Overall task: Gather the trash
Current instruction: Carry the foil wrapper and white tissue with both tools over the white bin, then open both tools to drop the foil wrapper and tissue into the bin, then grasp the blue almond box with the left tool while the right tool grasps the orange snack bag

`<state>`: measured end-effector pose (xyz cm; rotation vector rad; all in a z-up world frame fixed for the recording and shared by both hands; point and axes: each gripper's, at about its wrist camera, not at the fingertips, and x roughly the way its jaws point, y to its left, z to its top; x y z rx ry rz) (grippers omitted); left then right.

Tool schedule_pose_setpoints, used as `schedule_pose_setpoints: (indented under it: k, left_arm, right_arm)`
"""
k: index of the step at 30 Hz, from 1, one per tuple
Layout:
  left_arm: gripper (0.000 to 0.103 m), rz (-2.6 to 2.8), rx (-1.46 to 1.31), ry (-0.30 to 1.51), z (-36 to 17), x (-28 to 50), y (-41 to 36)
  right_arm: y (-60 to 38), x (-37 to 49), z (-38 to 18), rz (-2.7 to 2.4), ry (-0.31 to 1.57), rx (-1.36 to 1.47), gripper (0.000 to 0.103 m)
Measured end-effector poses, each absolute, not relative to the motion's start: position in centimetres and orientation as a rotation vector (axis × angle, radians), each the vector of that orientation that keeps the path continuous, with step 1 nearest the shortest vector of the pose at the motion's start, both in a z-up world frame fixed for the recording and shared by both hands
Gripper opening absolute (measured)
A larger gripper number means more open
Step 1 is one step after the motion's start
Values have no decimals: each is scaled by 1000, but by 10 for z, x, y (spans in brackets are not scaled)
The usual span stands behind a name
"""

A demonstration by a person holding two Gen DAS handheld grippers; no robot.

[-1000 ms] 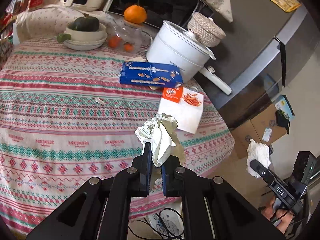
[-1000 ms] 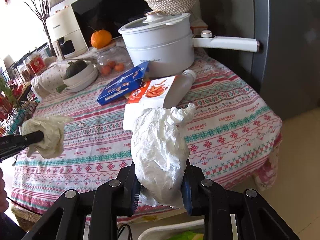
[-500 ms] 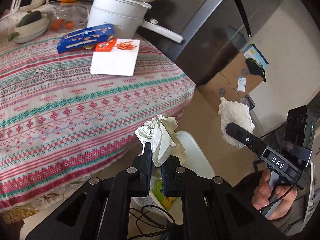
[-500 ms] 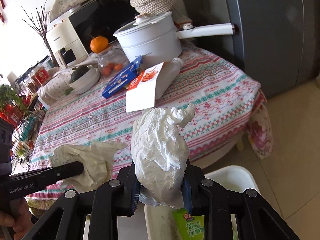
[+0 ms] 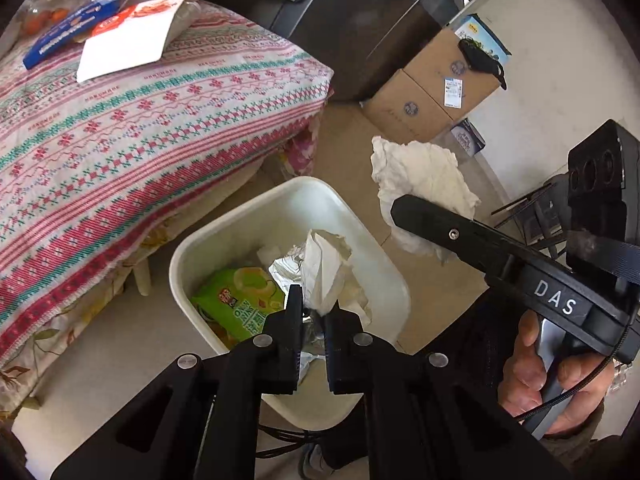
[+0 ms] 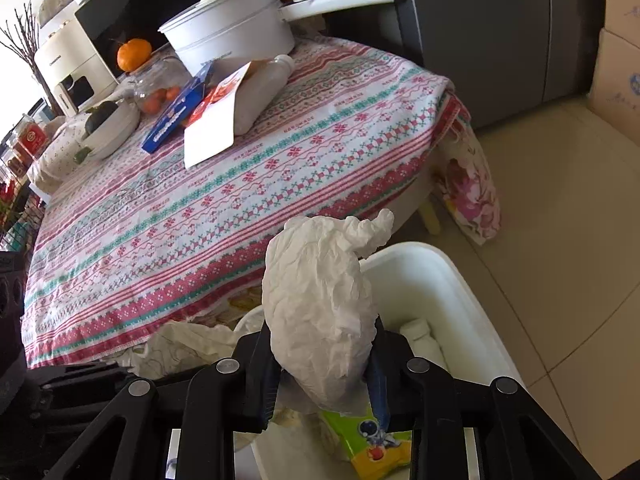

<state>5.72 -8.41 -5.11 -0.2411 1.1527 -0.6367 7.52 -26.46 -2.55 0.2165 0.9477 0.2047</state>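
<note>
Left of the white bin (image 5: 384, 268) sits the table w/ striped cloth (image 5: 132, 128), blue box (image 5: 76, 24) and white packet (image 5: 128, 40) on its far side. Over the bin, my left gripper (image 5: 312, 312) has jaws narrowly apart, a beige crumpled tissue (image 5: 324, 268) standing between them; can't tell if it's gripped or loose. A green snack bag (image 5: 240, 304) lies inside the bin. Right of the bin's rim, my right gripper (image 6: 320, 364) is clamped on a white paper wad (image 6: 320, 300).

Soft daylight from the blown-out upper left beyond my right claw (image 6: 320, 364), sharp focus, fisheye bending, black vignetted corners.
</note>
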Motion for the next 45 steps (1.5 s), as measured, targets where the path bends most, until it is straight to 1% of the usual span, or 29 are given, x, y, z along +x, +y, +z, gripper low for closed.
schedule_pose_setpoints:
  k: [1,2,3,4,5,9,11,13,15,18,39,42,45]
  left_arm:
    - [18,-637,-233,1171,-55,59,-88]
    - [28,-623,-229,1183,-58,60,-89]
    - [35,-605,-235,1186,-60,62,-88]
    - [47,-589,-251,1178,-60,63,-84]
    - [54,-575,-272,1166,-59,65,-80]
    - [55,-533,-324,1147,-55,74,-64]
    - [55,-504,-340,1146,-56,78,-56]
    - [55,-484,-371,1157,-57,83,-48]
    - [55,-469,-400,1160,-57,86,-43]
    - [55,-452,-414,1150,-55,89,-38]
    - [55,-286,-428,1135,-51,96,-2]
    - [55,-276,-481,1133,-48,102,11]
    - [55,-265,-606,1130,-49,112,35]
  right_arm:
    - [-265,76,-26,202,949,216,35]
    - [-265,76,-26,200,952,215,35]
    - [-265,77,-27,197,956,213,35]
    - [-266,77,-28,195,961,214,35]
    - [-267,78,-29,192,965,216,35]
    - [-270,80,-31,178,975,225,35]
    - [-270,82,-33,169,988,228,38]
    - [-271,85,-38,150,1014,233,54]
    - [-273,87,-43,122,1038,237,60]
    - [-278,88,-42,114,1033,264,64]
    - [-268,95,-42,169,1018,325,65]
    - [-265,97,-45,189,1022,349,67]
    - [-264,101,-47,211,1026,388,67]
